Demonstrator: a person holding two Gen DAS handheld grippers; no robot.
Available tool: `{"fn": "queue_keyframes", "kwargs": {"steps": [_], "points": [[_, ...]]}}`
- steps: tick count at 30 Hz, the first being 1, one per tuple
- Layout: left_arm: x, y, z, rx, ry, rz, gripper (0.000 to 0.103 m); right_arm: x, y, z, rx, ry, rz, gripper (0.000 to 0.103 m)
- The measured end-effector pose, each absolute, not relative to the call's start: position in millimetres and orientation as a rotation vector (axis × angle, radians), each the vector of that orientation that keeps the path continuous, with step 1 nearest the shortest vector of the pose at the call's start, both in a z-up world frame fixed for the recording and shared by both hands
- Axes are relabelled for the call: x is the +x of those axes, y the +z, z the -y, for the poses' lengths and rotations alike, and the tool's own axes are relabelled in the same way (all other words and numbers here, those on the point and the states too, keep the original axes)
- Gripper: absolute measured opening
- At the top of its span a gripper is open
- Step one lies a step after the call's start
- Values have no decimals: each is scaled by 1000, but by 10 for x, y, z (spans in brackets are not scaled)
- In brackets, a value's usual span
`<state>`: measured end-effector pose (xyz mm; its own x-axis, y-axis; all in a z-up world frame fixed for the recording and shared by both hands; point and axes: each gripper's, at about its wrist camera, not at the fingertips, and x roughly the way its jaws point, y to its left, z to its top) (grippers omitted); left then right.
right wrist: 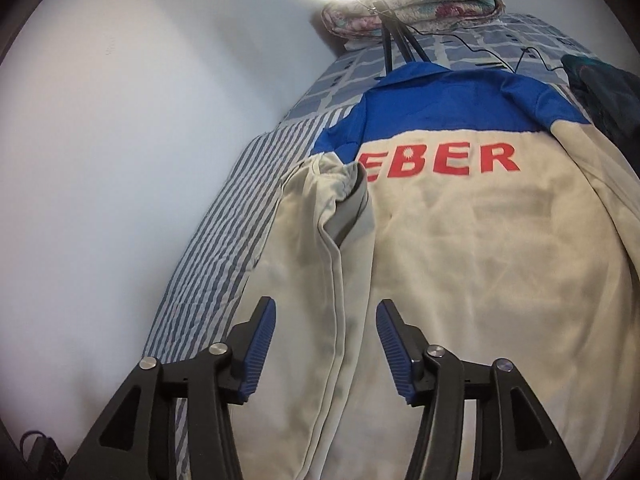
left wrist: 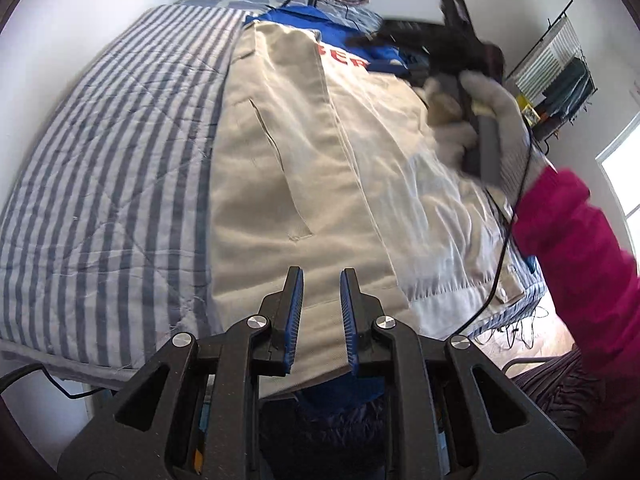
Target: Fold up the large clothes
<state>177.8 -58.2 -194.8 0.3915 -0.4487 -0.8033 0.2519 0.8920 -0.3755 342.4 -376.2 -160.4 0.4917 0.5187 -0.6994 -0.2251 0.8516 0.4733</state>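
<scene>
1. A large cream jacket (right wrist: 460,264) with a blue yoke and red letters "EBER" lies back side up on a bed with a striped blue and white quilt (left wrist: 100,168). It covers most of the width of the bed.

2. One long side of the jacket, with its sleeve (right wrist: 320,240), is already turned in over the back, and the cuff lies near the red letters. I judge that the folding is in an early step: one side is done, while the far side near the dark clothes (right wrist: 604,92) still lies spread out.

3. The left gripper (left wrist: 320,316) is over the hem end of the jacket. Its blue pads (left wrist: 294,316) stand a little apart, and I see no cloth between them, so it holds nothing.

4. The right gripper (right wrist: 326,350) is spread wide and empty. It hangs above the folded sleeve, whose edge runs up between the two fingers; whether it touches the cloth I cannot tell.

5. In the left wrist view, a gloved hand (left wrist: 492,120) holds the right tool over the far side of the jacket, blurred.

6. The next move probably calls for pinching the unfolded side and bringing it over the middle, keeping the cloth flat.
</scene>
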Motion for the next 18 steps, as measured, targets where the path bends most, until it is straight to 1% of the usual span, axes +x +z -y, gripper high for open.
{"fn": "queue_keyframes", "kwargs": {"steps": [2, 8, 9, 11, 12, 13, 15, 18], "points": [[1801, -1983, 637, -193, -450, -1088, 16, 3623, -1634, 3697, 335, 447, -955, 65], [1876, -2084, 695, -203, -461, -1112, 16, 4169, -1901, 3496, 360, 421, -986, 65], [1890, -2097, 711, -198, -465, -1112, 16, 4236, -1945, 3484, 368, 411, -999, 63], [1892, -2123, 753, -175, -473, -1117, 16, 4352, -2037, 3458, 367, 414, -1030, 35], [1882, -2147, 771, -166, -479, -1120, 17, 4382, -2069, 3445, 342, 401, -1040, 23], [1873, -2175, 782, -160, -481, -1128, 16, 4396, -2089, 3433, 298, 382, -1039, 21], [1849, -2259, 799, -157, -482, -1152, 16, 4423, -2166, 3413, 213, 341, -1044, 19], [1826, -2441, 824, -156, -478, -1201, 16, 4431, -2299, 3393, 169, 315, -1045, 18]]}}
